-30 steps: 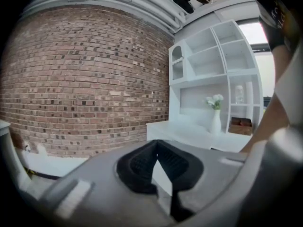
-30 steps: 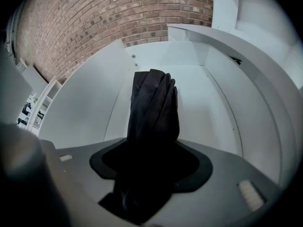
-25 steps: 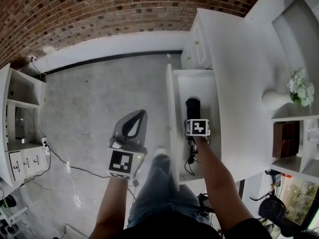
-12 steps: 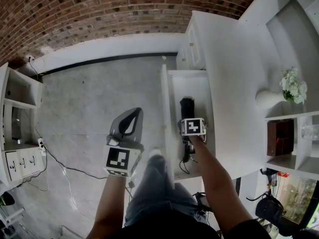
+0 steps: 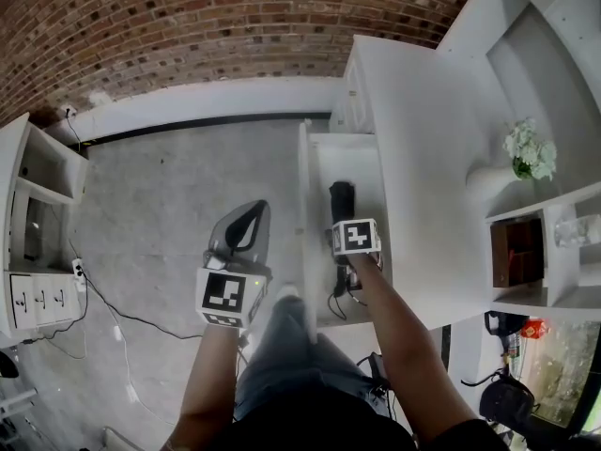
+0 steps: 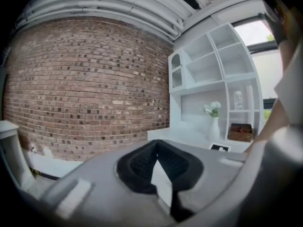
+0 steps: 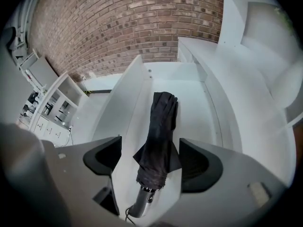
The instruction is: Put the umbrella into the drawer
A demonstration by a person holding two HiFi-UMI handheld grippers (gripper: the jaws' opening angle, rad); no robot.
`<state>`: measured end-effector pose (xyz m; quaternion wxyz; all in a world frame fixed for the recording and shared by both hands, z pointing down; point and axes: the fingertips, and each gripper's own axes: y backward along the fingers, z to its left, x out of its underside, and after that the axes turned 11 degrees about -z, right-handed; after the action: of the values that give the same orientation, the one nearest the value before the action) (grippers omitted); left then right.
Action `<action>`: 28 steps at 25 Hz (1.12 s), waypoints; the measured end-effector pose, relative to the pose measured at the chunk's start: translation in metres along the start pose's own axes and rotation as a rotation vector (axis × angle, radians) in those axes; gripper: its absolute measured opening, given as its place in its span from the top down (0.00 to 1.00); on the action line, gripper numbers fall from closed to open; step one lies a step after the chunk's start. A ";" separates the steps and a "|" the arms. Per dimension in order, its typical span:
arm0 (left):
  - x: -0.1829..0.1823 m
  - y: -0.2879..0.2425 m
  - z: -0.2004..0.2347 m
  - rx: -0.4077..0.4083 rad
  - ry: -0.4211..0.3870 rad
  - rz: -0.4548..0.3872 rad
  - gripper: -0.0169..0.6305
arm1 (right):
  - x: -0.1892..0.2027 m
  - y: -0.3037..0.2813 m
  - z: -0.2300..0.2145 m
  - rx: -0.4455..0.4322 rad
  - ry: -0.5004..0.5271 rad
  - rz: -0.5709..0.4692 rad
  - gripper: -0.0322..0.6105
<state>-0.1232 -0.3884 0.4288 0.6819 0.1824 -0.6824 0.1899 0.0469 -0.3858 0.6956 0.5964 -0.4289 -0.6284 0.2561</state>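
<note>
The black folded umbrella [image 7: 158, 136] lies lengthwise on the floor of the open white drawer [image 7: 196, 103], with its handle and strap nearest me. My right gripper [image 7: 150, 150] hovers over it, pointing steeply down. Its jaws have just been opening and stand wide, with the umbrella below and between them and the pads clear of the fabric. In the head view the umbrella [image 5: 340, 198] shows past the right marker cube [image 5: 356, 237], inside the drawer [image 5: 304, 186]. My left gripper [image 5: 259, 209] is over the floor left of the drawer. Its tips [image 6: 156, 144] meet and hold nothing.
A white cabinet top [image 5: 423, 148] runs along the drawer's right, with a vase of white flowers [image 5: 524, 153] and shelves behind. A white shelf unit [image 5: 38, 205] stands at the left and a cable [image 5: 113, 316] trails on the grey floor. The person's leg [image 5: 282, 346] is by the drawer front.
The right gripper has drawn back from the umbrella, which stays in the drawer. The left gripper has shifted slightly, and the whole view has slid a little.
</note>
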 end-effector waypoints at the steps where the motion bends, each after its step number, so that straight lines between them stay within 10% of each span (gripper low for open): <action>1: -0.003 0.004 -0.004 -0.004 -0.003 -0.002 0.97 | -0.001 0.007 0.001 -0.009 -0.004 -0.010 0.36; 28: -0.095 0.056 -0.091 -0.036 -0.115 -0.200 0.97 | -0.027 0.221 0.011 -0.234 0.028 -0.476 0.37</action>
<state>-0.0726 -0.2950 0.3331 0.6603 0.2478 -0.7022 0.0979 0.0859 -0.2959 0.4952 0.5949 -0.3384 -0.7285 0.0281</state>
